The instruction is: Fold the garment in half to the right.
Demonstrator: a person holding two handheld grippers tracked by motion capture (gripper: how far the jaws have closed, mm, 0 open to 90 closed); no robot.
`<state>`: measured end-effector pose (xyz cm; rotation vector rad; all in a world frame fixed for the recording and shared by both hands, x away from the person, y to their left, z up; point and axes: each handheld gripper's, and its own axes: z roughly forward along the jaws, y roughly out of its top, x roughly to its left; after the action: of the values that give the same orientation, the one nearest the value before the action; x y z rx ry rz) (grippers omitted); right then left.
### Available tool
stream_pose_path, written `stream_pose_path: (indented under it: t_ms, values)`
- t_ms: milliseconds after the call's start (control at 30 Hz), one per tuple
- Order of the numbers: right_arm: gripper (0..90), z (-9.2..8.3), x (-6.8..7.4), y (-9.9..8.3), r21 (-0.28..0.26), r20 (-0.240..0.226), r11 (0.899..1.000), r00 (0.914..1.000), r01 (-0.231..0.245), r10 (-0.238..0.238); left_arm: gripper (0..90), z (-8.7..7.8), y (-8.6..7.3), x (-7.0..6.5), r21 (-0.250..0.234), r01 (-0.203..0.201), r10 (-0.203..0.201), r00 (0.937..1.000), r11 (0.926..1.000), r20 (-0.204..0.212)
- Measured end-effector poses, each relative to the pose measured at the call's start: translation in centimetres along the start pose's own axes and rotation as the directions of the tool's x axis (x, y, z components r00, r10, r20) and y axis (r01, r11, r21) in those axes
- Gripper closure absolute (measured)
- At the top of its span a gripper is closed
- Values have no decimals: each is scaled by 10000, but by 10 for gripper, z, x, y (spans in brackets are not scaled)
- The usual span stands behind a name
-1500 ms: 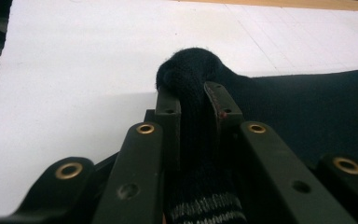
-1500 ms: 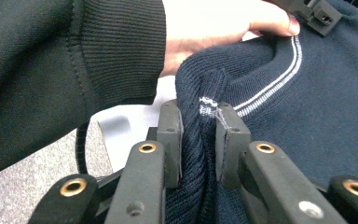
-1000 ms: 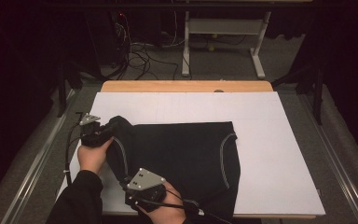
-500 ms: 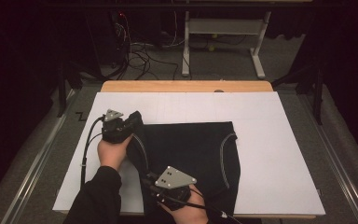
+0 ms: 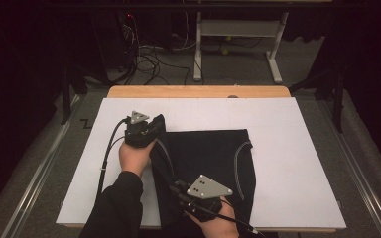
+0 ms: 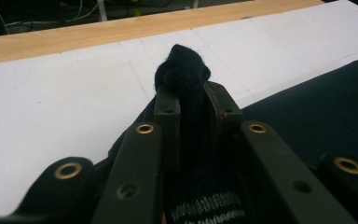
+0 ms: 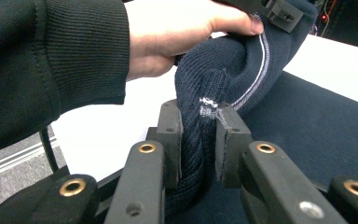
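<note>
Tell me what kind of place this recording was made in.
Probably a lab or workshop set up for recording, not a home: a white-covered table holding one dark garment, loose cables on grey carpet behind it, a bare desk frame beyond, and dark surroundings.

This looks like a lab or recording studio set up for handling tests. A wooden table [image 5: 198, 91] carries a large white sheet [image 5: 287, 163] as a plain work surface. Beyond the table's far edge, loose cables [image 5: 149, 57] sprawl over grey carpet beside a white metal stand [image 5: 235, 34]. Dark curtains surround the table on both sides.
</note>
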<state>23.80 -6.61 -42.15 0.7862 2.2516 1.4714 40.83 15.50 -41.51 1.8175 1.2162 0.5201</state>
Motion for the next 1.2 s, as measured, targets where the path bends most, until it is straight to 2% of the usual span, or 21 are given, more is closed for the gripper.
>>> stream_pose_path:
  t_ms: [367, 867, 1033, 1200]
  values:
    - [756, -20, -15, -10, -250, 449, 9996, 9989, -87, 98, 732, 15, 13, -27, 62, -296, 295, 9995, 9995, 63]
    - [756, -38, -33, -28, -29, 963, 9998, 9951, -205, 207, 732, 38, 20, -56, 184, -329, 324, 9992, 9993, 231]
    - [755, -43, -36, -31, -18, 1044, 9996, 9942, -272, 272, 732, 42, 21, -61, 138, -302, 298, 9992, 9994, 284]
    - [755, -45, -37, -35, 49, 1174, 9993, 9924, -370, 362, 731, 42, 20, -61, 149, -295, 288, 9987, 9995, 414]
